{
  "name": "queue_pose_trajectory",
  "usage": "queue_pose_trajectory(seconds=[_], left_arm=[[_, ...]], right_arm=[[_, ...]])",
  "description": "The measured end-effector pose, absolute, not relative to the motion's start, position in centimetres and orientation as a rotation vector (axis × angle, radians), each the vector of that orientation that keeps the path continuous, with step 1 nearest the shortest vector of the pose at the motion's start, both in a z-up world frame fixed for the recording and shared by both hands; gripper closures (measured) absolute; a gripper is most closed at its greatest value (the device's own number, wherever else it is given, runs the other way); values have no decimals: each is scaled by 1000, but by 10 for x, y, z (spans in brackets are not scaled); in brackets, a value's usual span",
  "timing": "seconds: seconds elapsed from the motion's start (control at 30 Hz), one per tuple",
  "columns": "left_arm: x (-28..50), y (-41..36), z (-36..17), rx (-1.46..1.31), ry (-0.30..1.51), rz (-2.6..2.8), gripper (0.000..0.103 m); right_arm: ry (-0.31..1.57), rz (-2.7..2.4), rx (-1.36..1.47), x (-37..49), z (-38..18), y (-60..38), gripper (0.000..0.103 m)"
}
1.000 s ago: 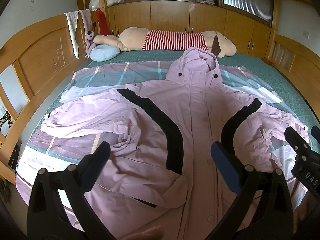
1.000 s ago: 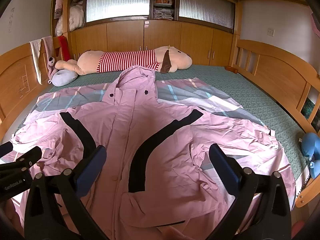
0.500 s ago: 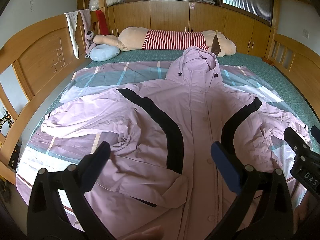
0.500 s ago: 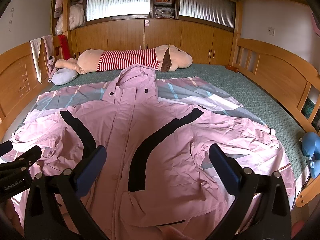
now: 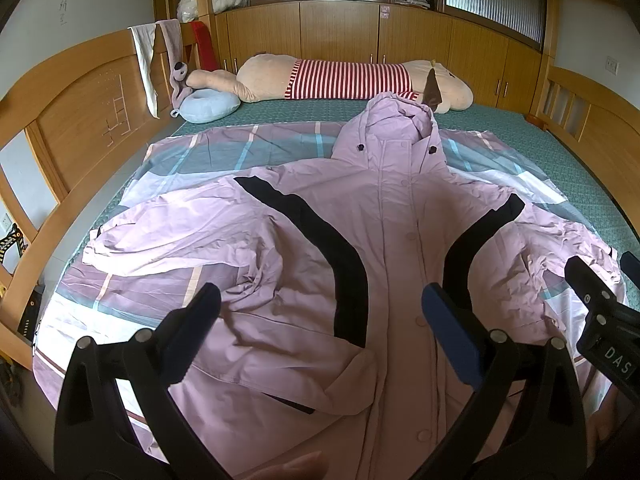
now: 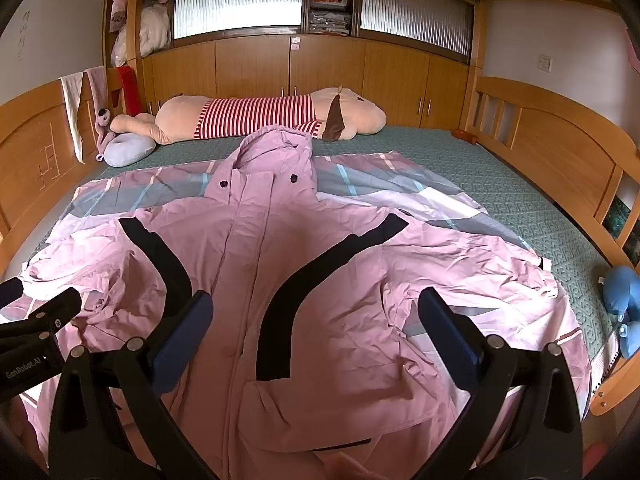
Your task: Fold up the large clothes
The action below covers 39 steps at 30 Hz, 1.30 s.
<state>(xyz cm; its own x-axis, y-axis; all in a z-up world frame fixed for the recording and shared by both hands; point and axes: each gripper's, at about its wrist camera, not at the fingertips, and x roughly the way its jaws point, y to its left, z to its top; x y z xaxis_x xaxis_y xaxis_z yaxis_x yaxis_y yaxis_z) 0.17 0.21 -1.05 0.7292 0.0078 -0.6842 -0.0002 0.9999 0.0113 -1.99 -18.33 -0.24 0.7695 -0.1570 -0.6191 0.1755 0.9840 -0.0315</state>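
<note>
A large pink hooded jacket (image 5: 396,216) (image 6: 256,248) with black curved stripes lies face up on the bed, hood toward the far cupboards, sleeves spread to both sides. My left gripper (image 5: 320,320) hovers open above the jacket's lower front, with nothing between its blue pads. My right gripper (image 6: 312,316) is open too, above the lower front on the other side. Each gripper's tip shows at the edge of the other's view. The hem nearest me is partly hidden by the gripper bodies.
Under the jacket lies a plaid sheet (image 5: 248,148) on a green mattress (image 6: 472,176). A long striped plush toy (image 5: 348,76) and a blue neck pillow (image 5: 208,104) lie at the far end. Wooden bed rails (image 6: 560,140) stand on both sides; a blue toy (image 6: 620,292) sits at the right edge.
</note>
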Motion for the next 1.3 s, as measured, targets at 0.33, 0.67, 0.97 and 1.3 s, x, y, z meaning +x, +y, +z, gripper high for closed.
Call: queue_pose_trajectory(seconds=[0.33,0.67,0.97,1.3], left_arm=[[2,2,-11,12,753,5,2],[2,2,-11,13,754,5,2],[2,1,-11,14,755,6,2],[2,1,-11,15,755,6,2]], right_arm=[[672,-180,28,-21,-4,-184,1],[682,-177,26,-18,-6,-185,1],[682,-179,25,-18,-6,-184,1],[681,-178,24,-18,-6,-184,1]])
